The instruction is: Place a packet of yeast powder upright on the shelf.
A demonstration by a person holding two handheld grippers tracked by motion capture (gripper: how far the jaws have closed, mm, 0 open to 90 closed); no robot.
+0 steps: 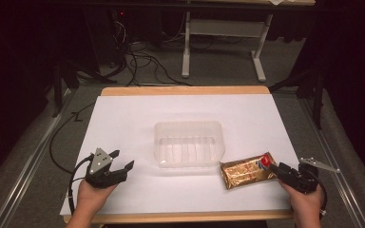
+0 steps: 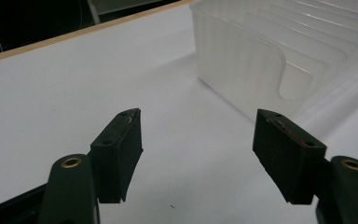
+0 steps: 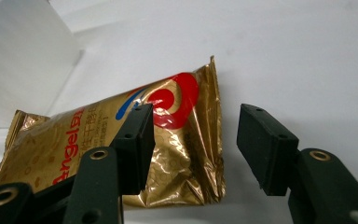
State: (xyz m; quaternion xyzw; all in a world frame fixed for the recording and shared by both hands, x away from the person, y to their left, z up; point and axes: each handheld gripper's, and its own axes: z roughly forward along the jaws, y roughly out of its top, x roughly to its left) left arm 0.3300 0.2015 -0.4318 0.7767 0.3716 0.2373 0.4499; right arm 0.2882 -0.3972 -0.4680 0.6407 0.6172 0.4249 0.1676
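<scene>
We judge the work barely begun: the gold packet (image 1: pixel 247 171) lies just right of the empty clear tub (image 1: pixel 188 143), the right gripper (image 1: pixel 278 167) spread over its corner, the left gripper (image 1: pixel 122 160) spread and idle.

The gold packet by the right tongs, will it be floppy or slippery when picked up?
The gold packet has crinkled foil, so it will probably flex and sag from an end grip. Its glossy surface may slip between the open right tongs. It lies flat, so rolling seems unlikely.
</scene>
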